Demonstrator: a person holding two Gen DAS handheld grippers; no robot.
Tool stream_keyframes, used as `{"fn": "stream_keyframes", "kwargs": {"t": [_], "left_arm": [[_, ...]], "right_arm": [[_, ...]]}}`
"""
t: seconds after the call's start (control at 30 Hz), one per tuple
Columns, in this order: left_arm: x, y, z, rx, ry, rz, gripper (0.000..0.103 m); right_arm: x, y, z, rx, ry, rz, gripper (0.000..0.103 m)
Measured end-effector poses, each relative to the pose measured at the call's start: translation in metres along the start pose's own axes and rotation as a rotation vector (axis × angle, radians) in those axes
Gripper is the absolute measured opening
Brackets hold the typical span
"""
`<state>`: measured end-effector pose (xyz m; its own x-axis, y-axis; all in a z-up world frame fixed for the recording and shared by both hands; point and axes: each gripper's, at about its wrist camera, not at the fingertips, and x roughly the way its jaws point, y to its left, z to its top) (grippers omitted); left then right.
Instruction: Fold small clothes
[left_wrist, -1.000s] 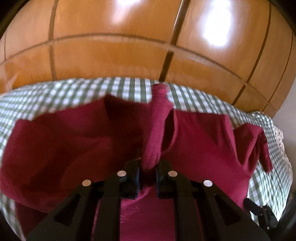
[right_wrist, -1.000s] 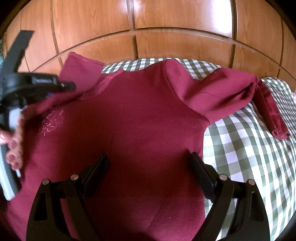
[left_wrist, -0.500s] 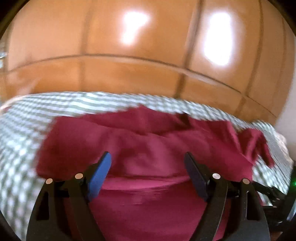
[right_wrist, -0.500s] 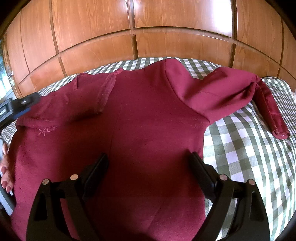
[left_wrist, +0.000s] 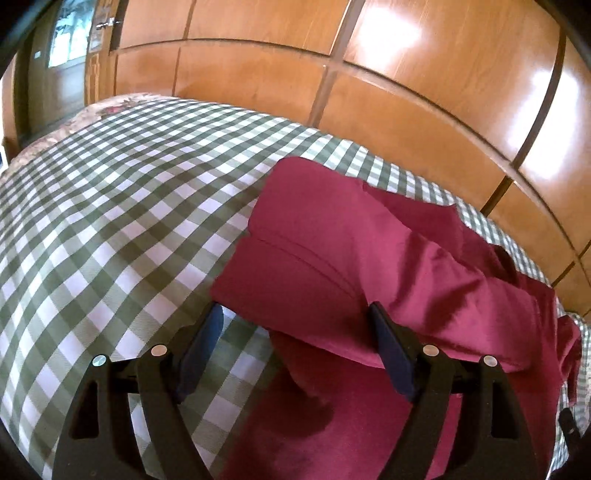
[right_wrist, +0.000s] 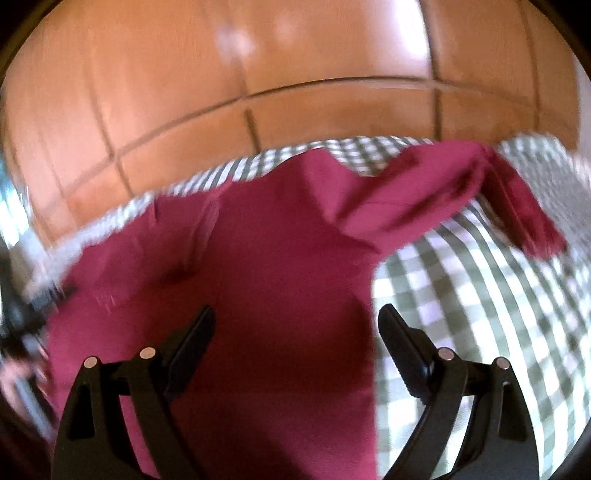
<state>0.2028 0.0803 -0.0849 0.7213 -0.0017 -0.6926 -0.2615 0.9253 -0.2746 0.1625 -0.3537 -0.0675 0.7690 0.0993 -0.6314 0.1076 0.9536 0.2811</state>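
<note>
A: What is different from a second ago?

B: The left gripper (left_wrist: 295, 328) was pinched on a bunch of the red top (left_wrist: 369, 258), holding it up over the body of the garment. Its jaws have just been opening, and now they stand wide with nothing pressed between them. The cloth it let go lies in front of it as a flap folded over the body.

A: So the left sleeve side is folded in?

B: It looks that way. The folded edge lies just ahead of the left gripper's fingertips, with the corner of the flap between the two fingers but not touched by either. The gripper has also swung out to the side, so bare checked sheet (left_wrist: 110, 221) fills the view beyond its left finger.

A: And the right gripper (right_wrist: 295, 325)?

B: Released as well, jaws spread, nothing held, hovering over the lower body of the top. Its view is blurred. The other sleeve (right_wrist: 443, 188) stretches out ahead and to its right, unfolded, its cuff hanging down over the sheet.

A: What does that leave?

B: I'd judge one side fold is done. The right sleeve likely comes next, then the lengthwise fold.
</note>
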Motion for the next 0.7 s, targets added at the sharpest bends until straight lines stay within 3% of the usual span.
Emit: {"fn": "stream_keyframes", "kwargs": {"t": [0.1, 0.23, 0.5, 0.57, 0.63, 0.7], "left_arm": [[0.002, -0.004, -0.002, -0.004, 0.003, -0.008, 0.083], [0.004, -0.006, -0.003, 0.007, 0.007, -0.008, 0.088], [0.009, -0.006, -0.003, 0.011, 0.022, -0.011, 0.09], [0.009, -0.006, -0.003, 0.009, 0.022, -0.012, 0.09], [0.009, -0.006, -0.003, 0.008, 0.023, -0.016, 0.09], [0.01, -0.005, -0.003, 0.007, 0.024, -0.018, 0.09]], "right_arm": [[-0.003, -0.045, 0.006, 0.24, 0.004, 0.038, 0.082], [-0.001, -0.09, 0.013, 0.407, 0.007, 0.018, 0.067], [-0.011, -0.18, 0.022, 0.767, -0.104, 0.022, 0.068], [-0.009, -0.2, 0.018, 0.882, -0.126, 0.035, 0.053], [-0.005, -0.216, 0.018, 0.97, -0.13, 0.013, 0.029], [0.001, -0.227, 0.019, 1.009, -0.11, 0.003, 0.014]]}}
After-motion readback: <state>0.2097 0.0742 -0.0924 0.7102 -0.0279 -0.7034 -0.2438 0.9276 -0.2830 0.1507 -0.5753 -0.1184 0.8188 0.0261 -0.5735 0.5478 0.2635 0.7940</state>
